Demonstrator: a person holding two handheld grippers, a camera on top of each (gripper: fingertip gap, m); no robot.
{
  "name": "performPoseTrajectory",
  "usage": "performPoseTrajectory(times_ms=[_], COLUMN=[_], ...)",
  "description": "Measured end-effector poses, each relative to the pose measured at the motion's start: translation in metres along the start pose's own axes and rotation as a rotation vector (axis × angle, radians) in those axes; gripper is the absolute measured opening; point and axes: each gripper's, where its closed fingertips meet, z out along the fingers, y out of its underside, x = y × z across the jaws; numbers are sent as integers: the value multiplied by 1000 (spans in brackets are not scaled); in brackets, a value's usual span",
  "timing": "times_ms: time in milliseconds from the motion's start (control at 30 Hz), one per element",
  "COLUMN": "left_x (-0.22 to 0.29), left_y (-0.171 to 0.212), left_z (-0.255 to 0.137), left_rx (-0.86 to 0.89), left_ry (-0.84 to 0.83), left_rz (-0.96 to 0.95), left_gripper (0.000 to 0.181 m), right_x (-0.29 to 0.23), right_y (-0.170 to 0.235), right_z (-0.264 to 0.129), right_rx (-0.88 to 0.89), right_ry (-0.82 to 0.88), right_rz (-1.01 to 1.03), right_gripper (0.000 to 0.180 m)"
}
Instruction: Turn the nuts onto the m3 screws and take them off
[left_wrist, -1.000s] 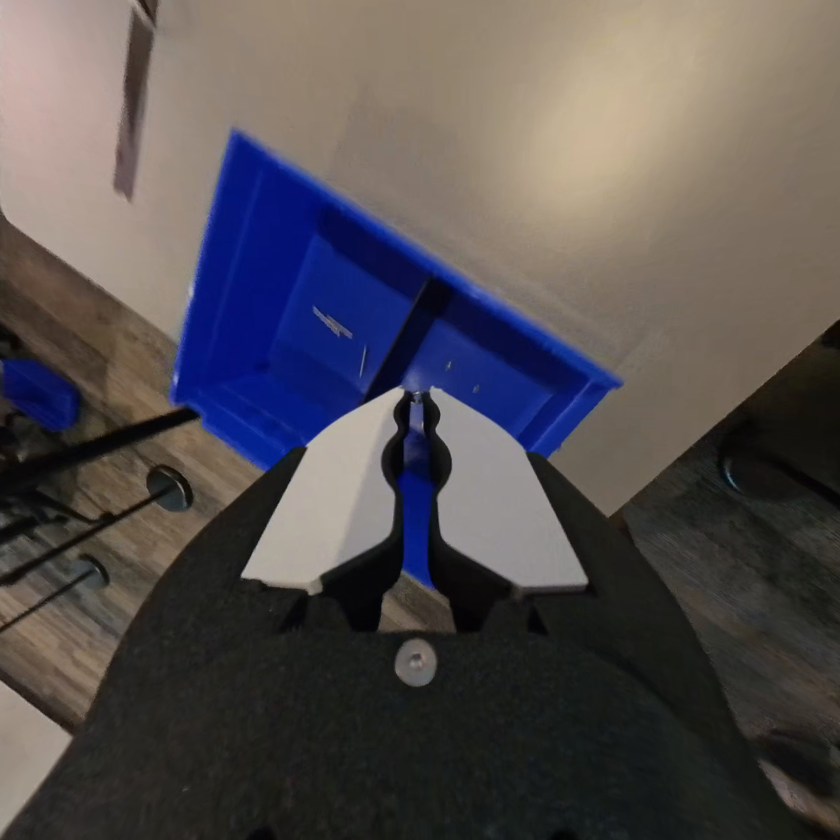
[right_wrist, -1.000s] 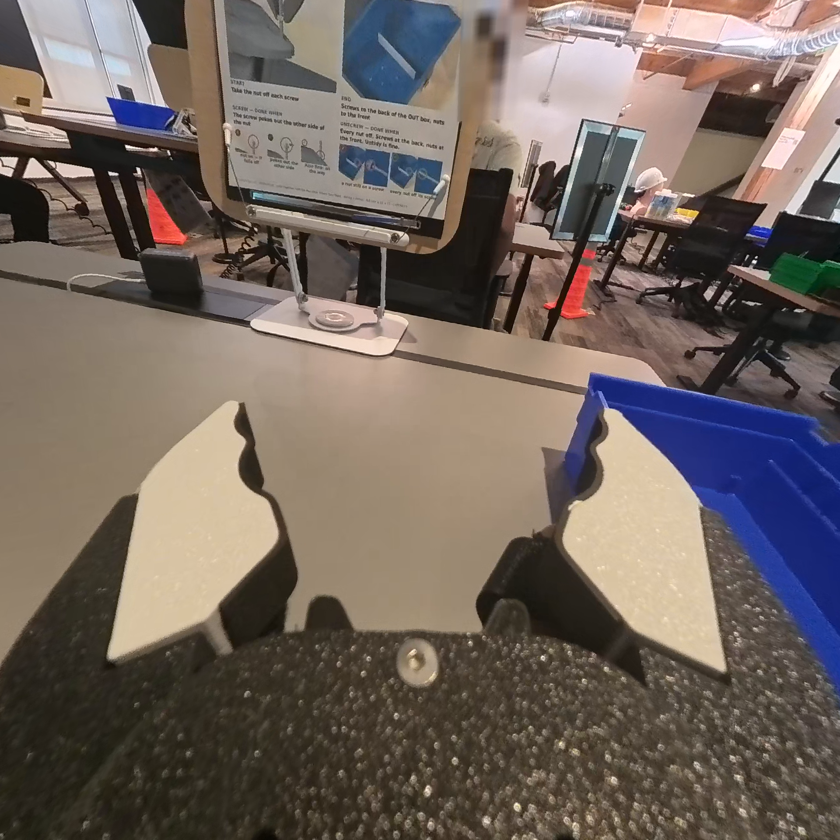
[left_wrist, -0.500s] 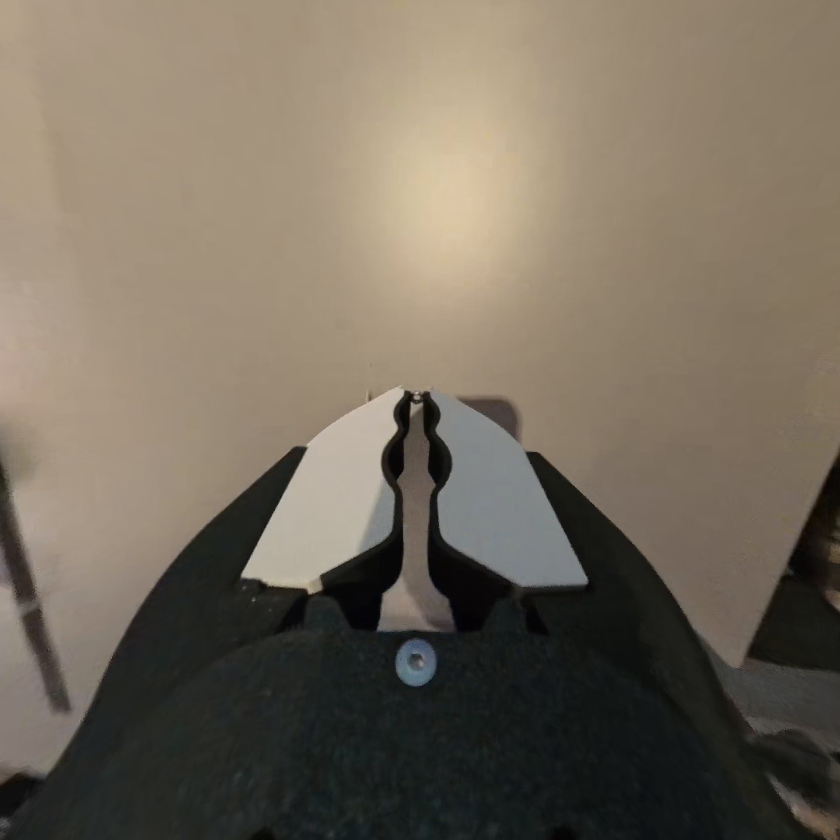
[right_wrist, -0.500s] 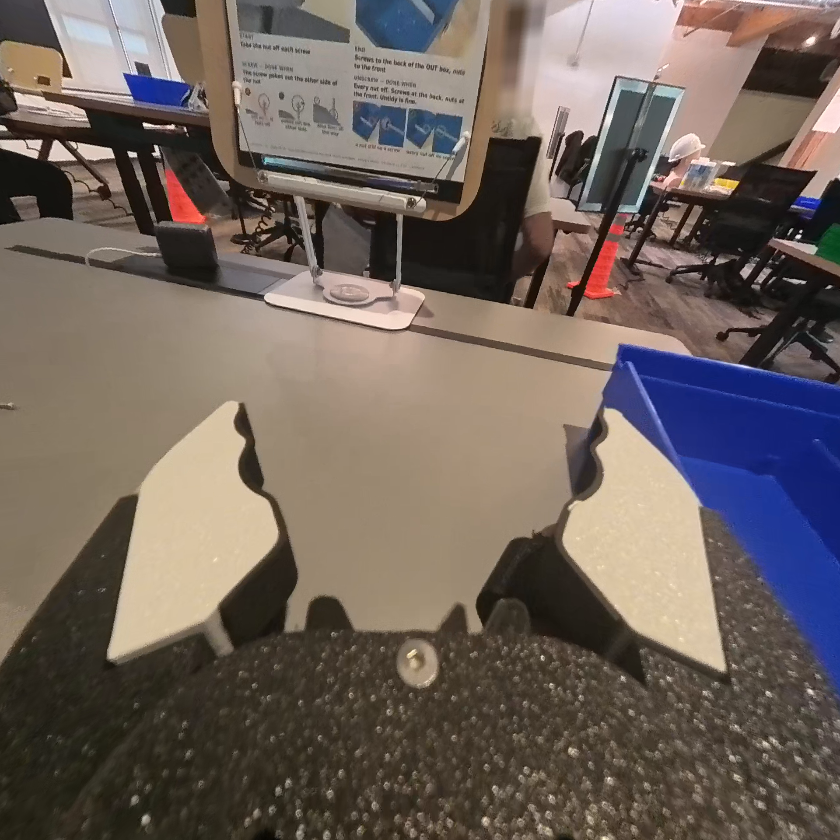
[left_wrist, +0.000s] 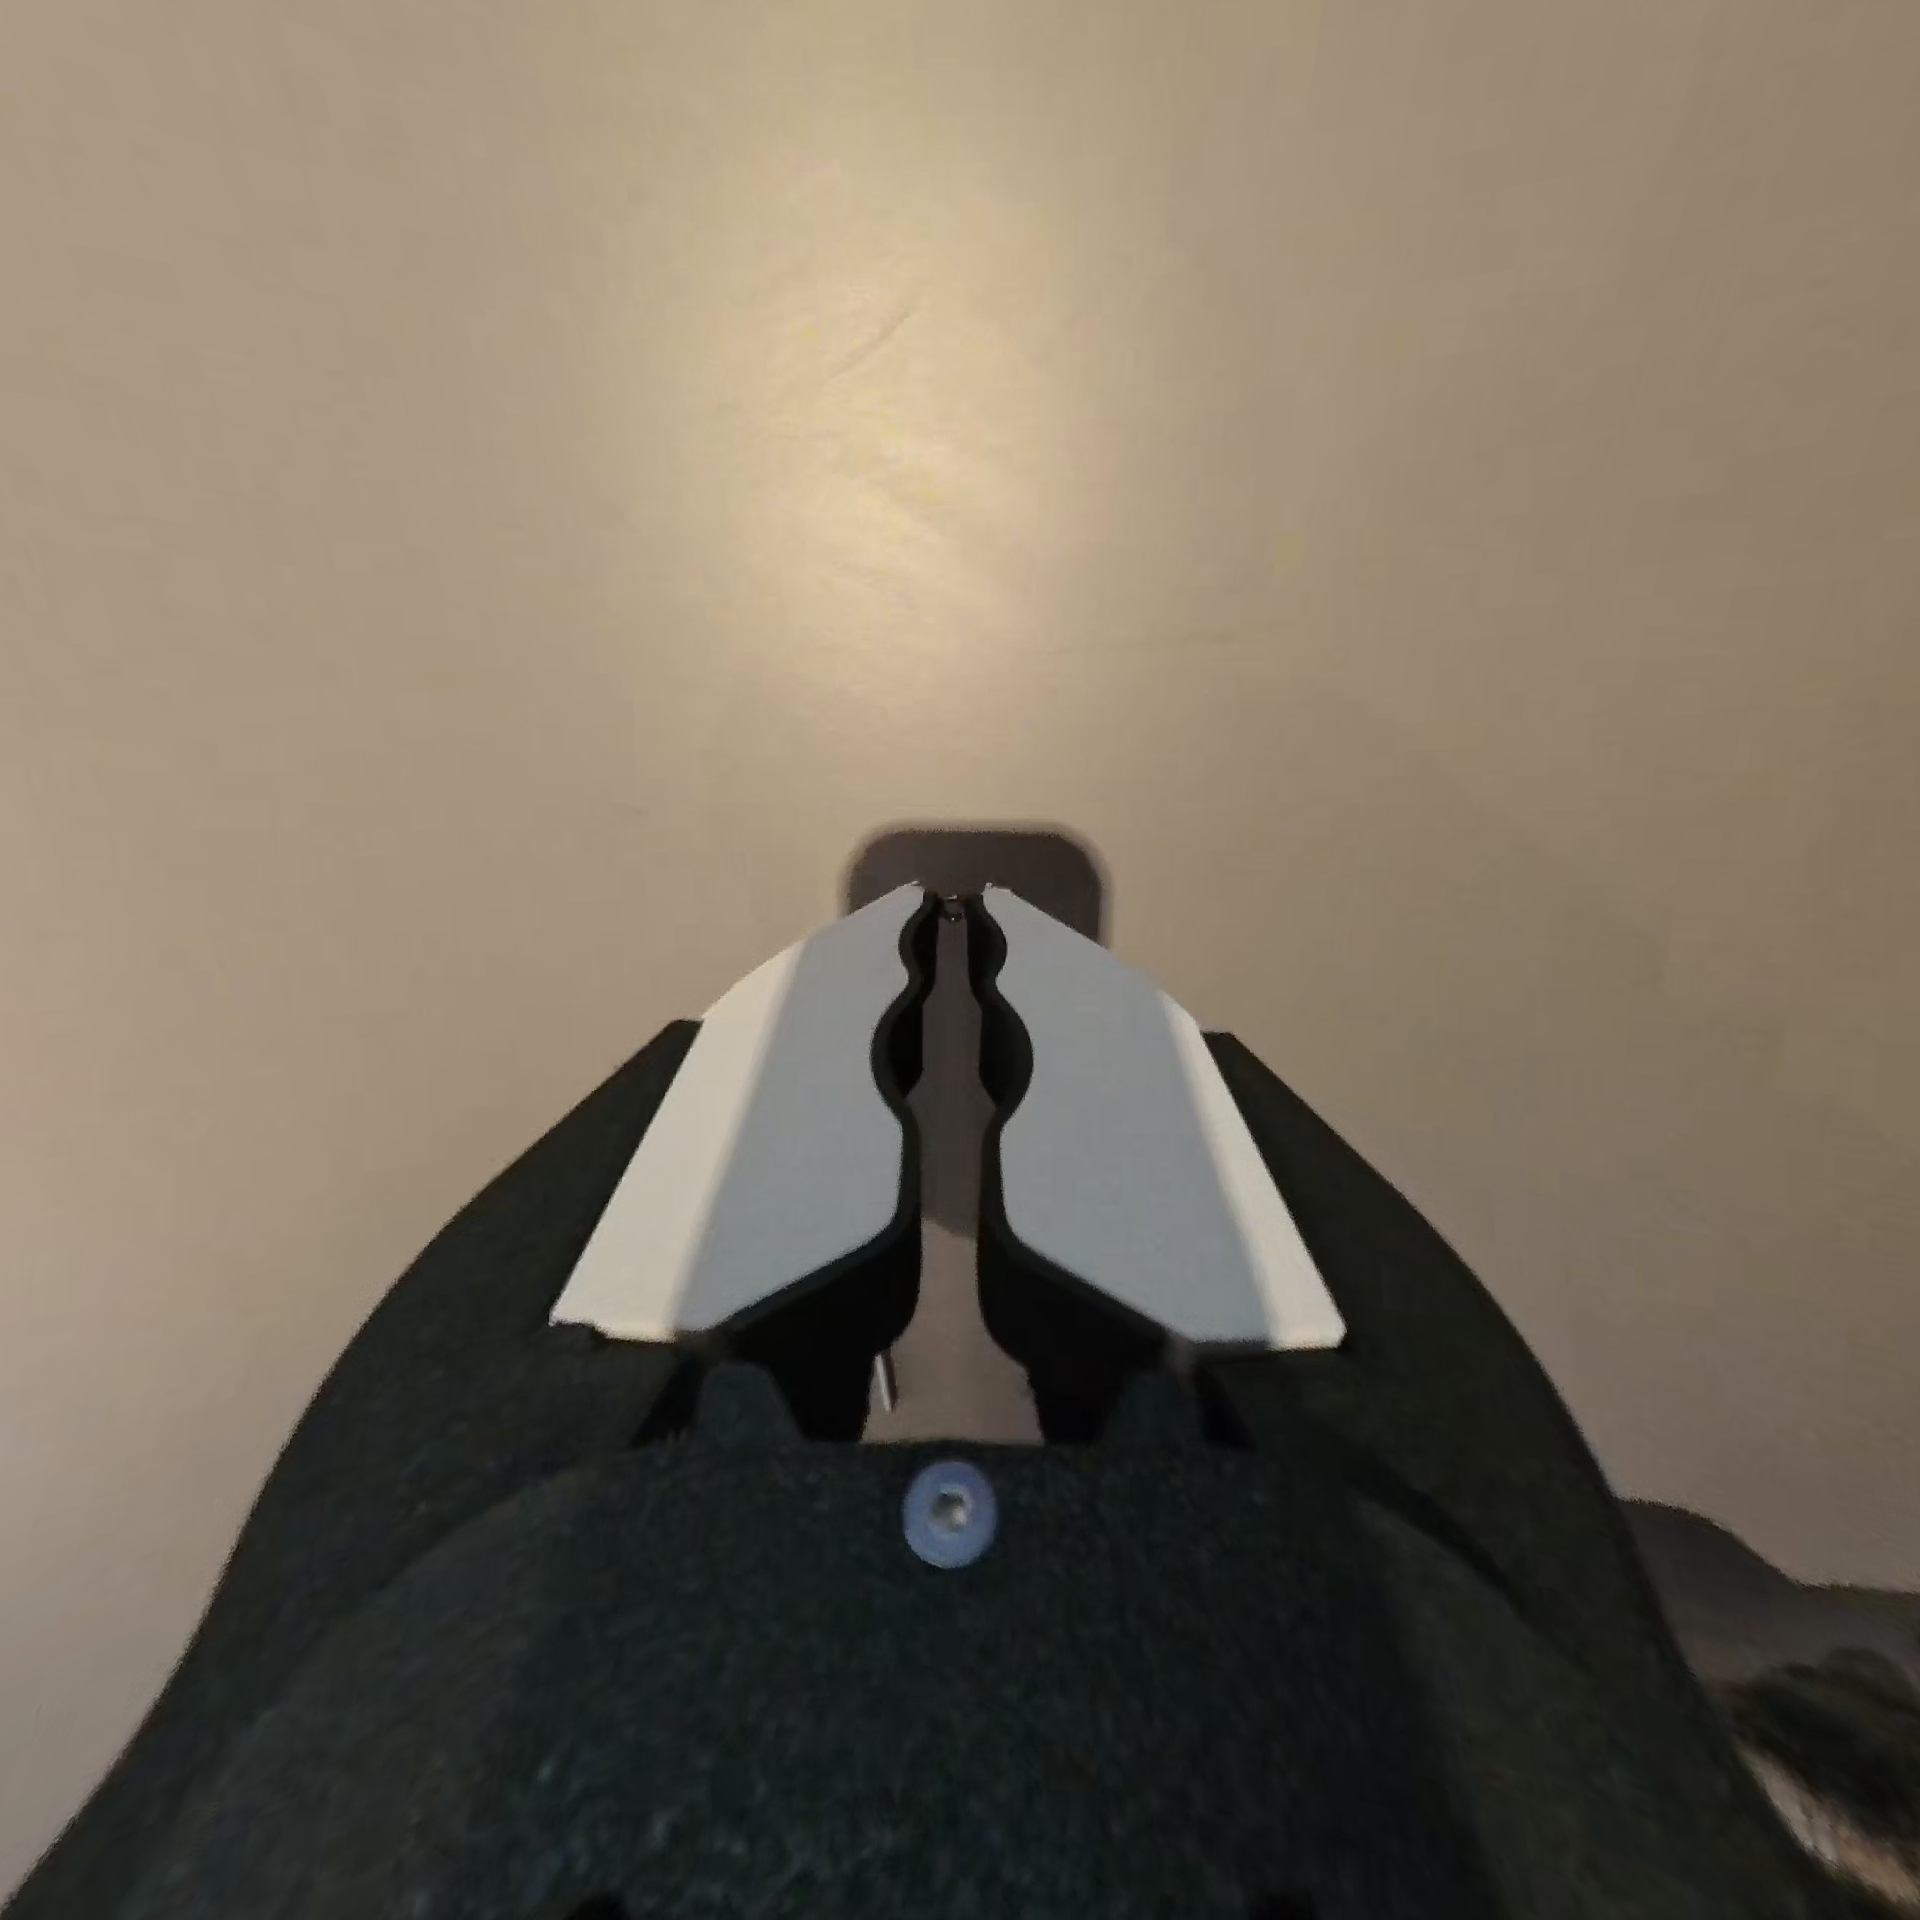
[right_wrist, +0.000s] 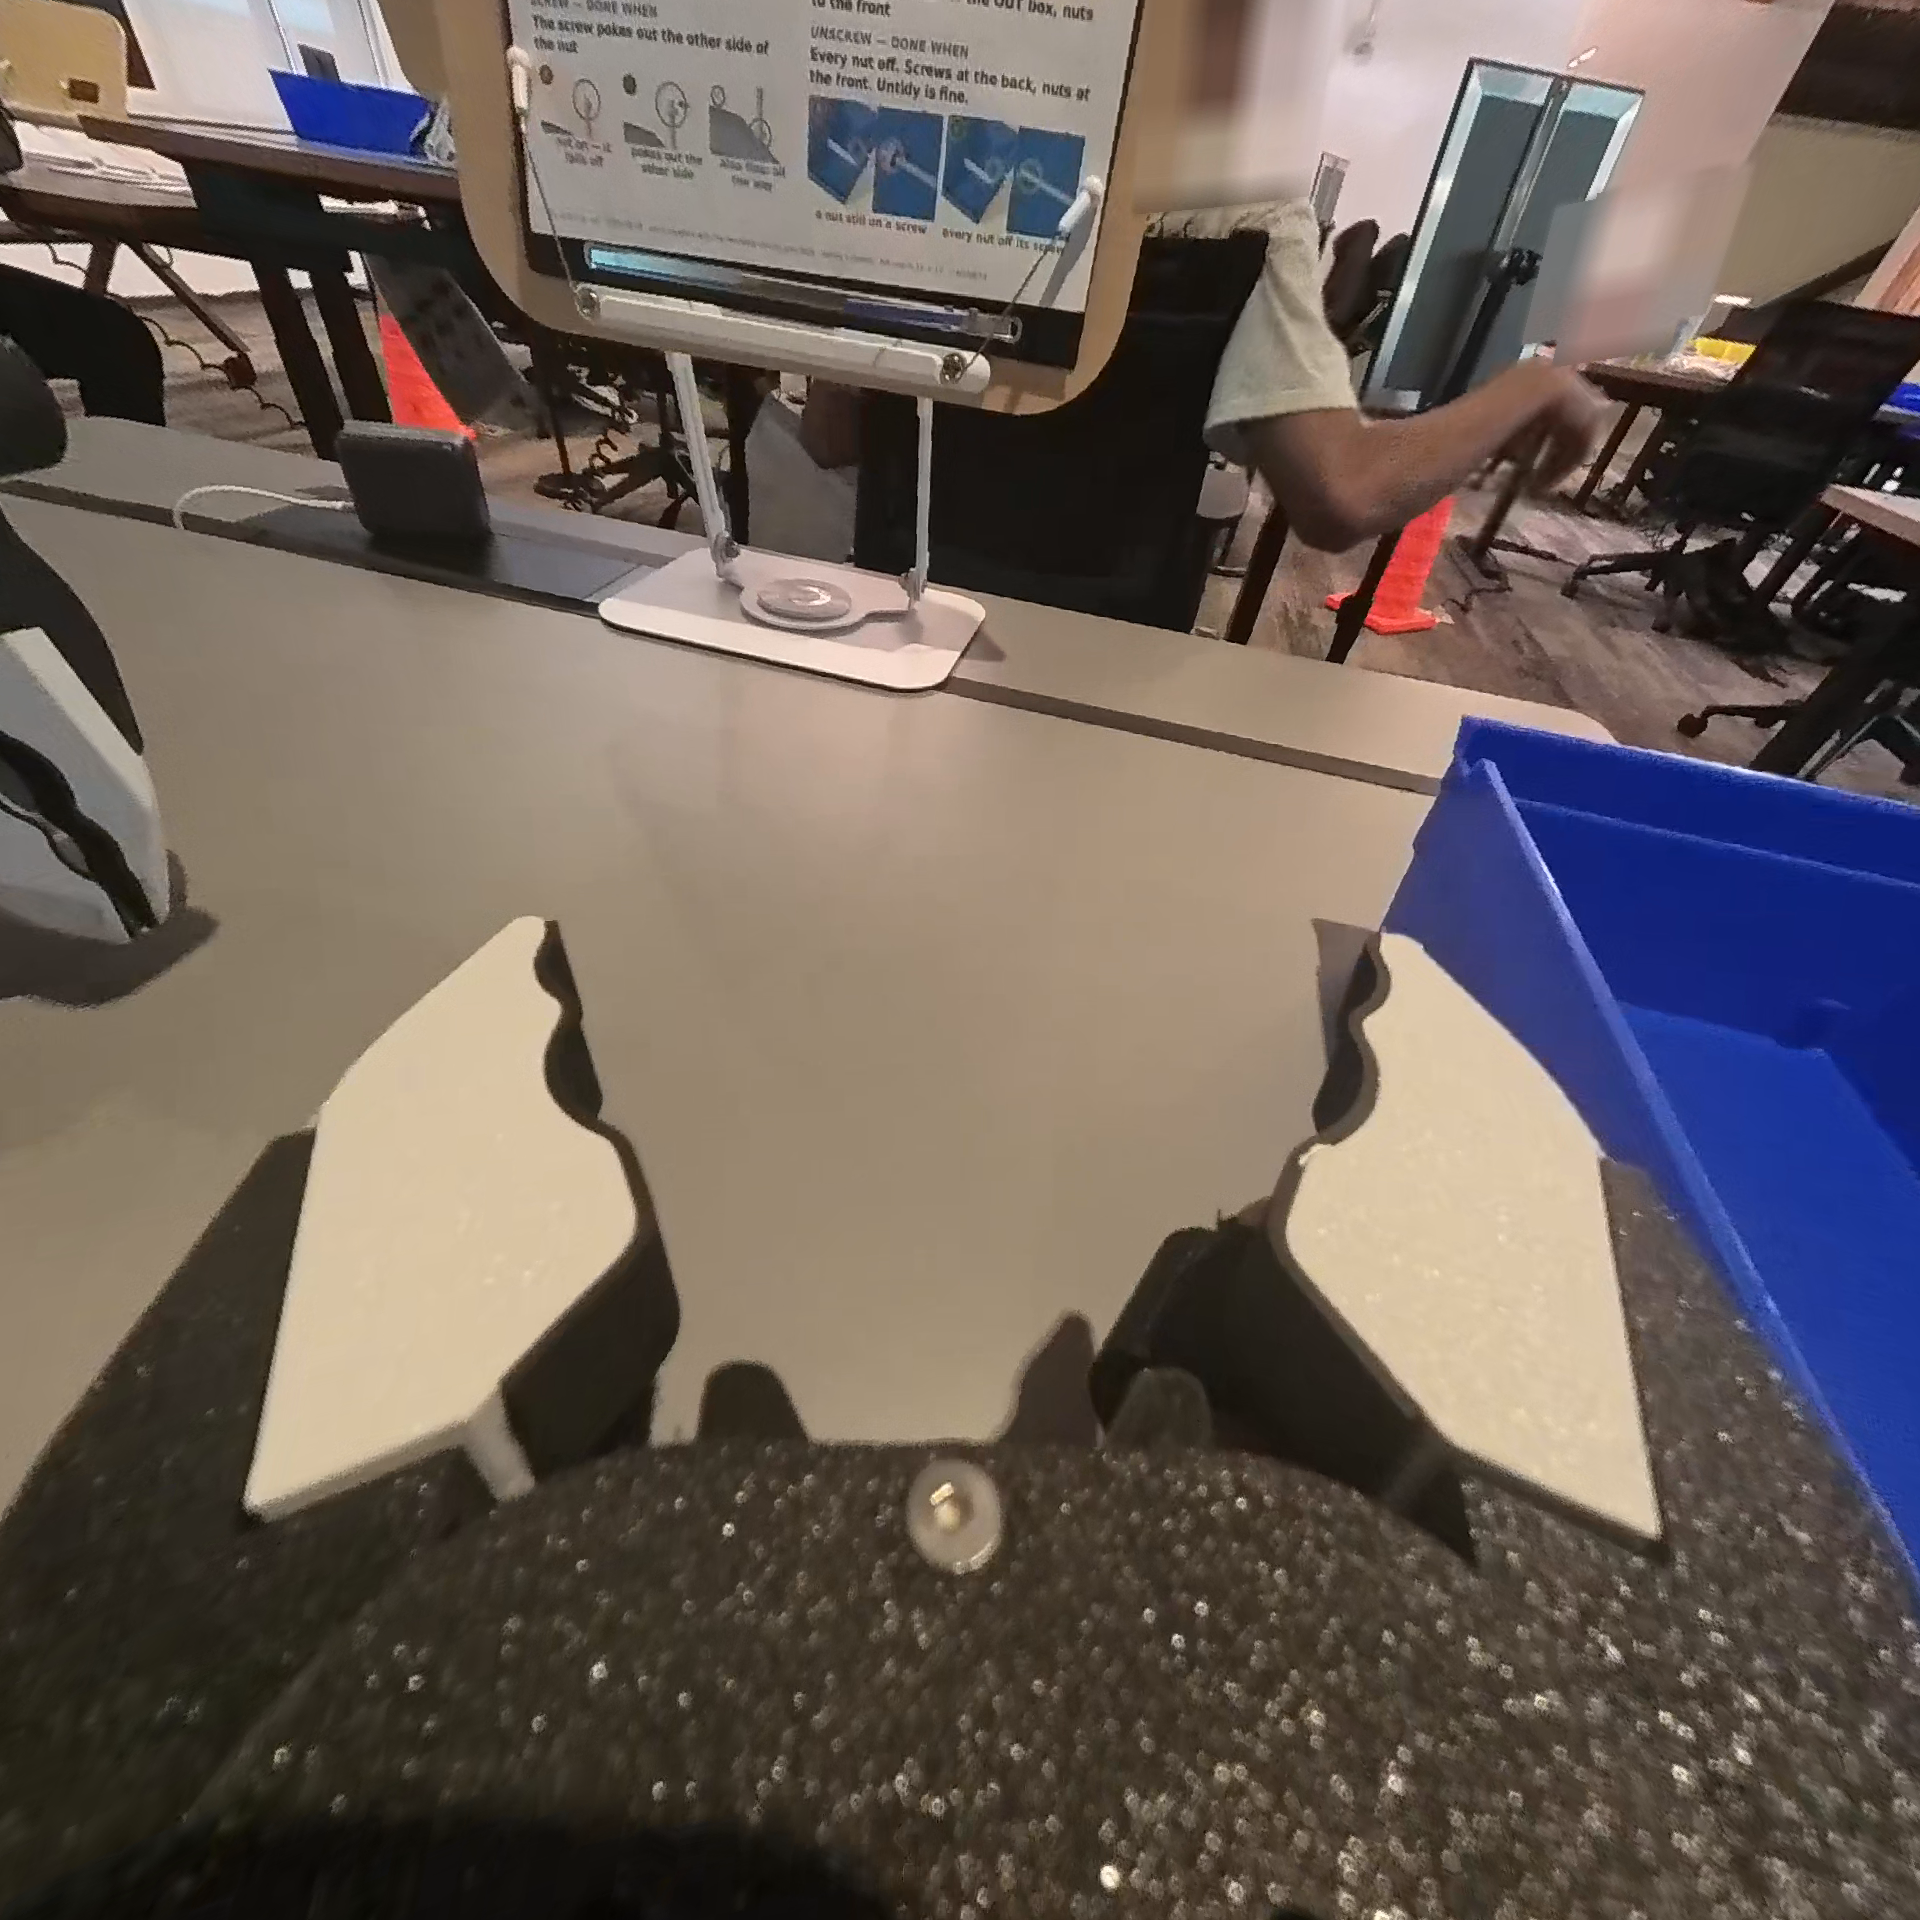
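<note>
We count one grey tabletop (right_wrist: 935, 883), one blue plastic bin (right_wrist: 1662, 987) at right, one instruction screen on a stand (right_wrist: 810, 156) at top centre. Our right gripper (right_wrist: 956, 1029) hovers low over the table, fingers wide apart, empty. Only the left wrist view shows our left gripper (left_wrist: 951, 906) pinching a tiny metal piece (left_wrist: 951, 912) (screw or nut, too small to tell).

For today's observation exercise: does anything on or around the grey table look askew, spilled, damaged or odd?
Nothing stands out. The grey table is unmarked, the blue plastic bin sits flat at its right edge, and the white-based sign stand is upright. The left gripper pinches a tiny metal part; the right gripper is open.
</note>
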Motion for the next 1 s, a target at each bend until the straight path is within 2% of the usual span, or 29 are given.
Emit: performPoseTrajectory(times_ms=[333,600,800,1000], left_x=[-1,-4,-21,-18], left_y=[0,4,45,75], left_z=[4,-13,-61,-52], left_rx=[28,71,115,15], left_ry=[32,5,-66,-38], left_rz=[0,21,-51,-71], left_gripper=[6,18,19,16], right_x=[-3,-3,-1,-4], right_y=[0,-5,-7,-7], right_z=[3,0,-6,-5], right_rx=[-5,2,11,16], right_ry=[-2,6,7,-4], right_rz=[-7,-13,-12,1], right_gripper=[135,135,135,135])
